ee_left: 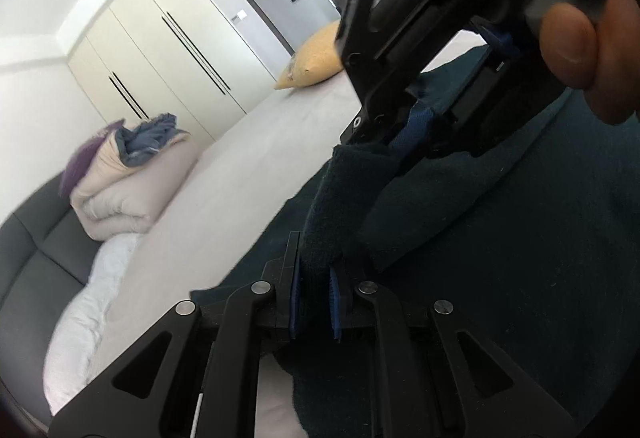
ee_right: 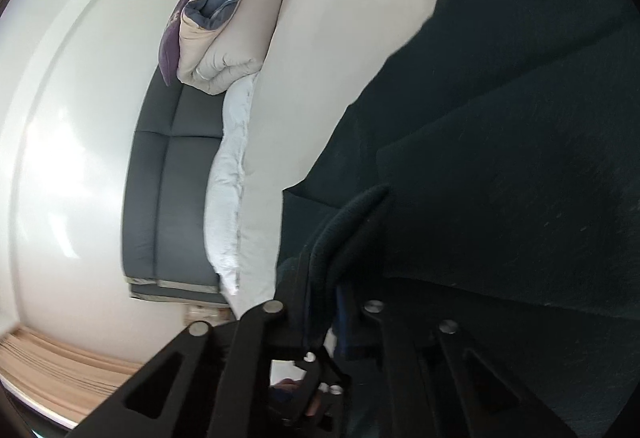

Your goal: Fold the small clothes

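A dark teal knitted garment (ee_left: 500,246) lies spread on the pale bed sheet (ee_left: 240,174). My left gripper (ee_left: 316,286) is shut on a raised fold of the garment's edge, cloth pinched between its blue pads. My right gripper (ee_left: 416,130) shows in the left wrist view, just beyond, also shut on the same raised edge, with the person's fingers on its handle. In the right wrist view the garment (ee_right: 500,142) fills the right side, and my right gripper (ee_right: 324,298) pinches a ridge of it. The left gripper shows small below it.
A folded beige duvet with a grey-blue cloth and a purple pillow (ee_left: 132,174) sits at the head of the bed by a grey headboard (ee_left: 36,250). A yellow pillow (ee_left: 316,58) lies far off. Cream wardrobes (ee_left: 160,50) and a door stand behind.
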Motion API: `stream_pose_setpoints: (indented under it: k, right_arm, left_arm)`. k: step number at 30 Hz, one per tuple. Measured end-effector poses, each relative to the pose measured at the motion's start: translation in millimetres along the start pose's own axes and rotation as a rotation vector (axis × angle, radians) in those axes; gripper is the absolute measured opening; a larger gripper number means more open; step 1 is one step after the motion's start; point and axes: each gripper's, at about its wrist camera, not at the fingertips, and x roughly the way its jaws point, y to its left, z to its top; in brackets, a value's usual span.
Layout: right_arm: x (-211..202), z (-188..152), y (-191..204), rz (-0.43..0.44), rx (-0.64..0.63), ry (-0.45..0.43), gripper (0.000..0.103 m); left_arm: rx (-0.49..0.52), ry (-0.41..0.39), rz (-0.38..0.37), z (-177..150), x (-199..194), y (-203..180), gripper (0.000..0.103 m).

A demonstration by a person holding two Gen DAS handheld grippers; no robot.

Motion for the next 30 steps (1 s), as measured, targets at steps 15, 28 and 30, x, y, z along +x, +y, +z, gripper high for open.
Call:
stream_pose_setpoints:
  k: [15,28,30]
  right_arm:
    - [-101.4,17.2,-23.1,-0.266,-0.163,-0.153,0.009]
    - [-129.8,13.4,-77.3,-0.383,-0.115,-0.165,0.009]
    - [-132.0,13.5,-79.2,-0.402,-0.111,-0.175,0.009]
  left_arm:
    - [-0.395,0.052,-0.281,8.5,-11.1,110.9,0.015]
    - [-0.771,0.269,-0.407,-28.2,80.9,207.5,0.014]
    - [-0.771,0.275,-0.422,-28.7,81.7,199.9,0.014]
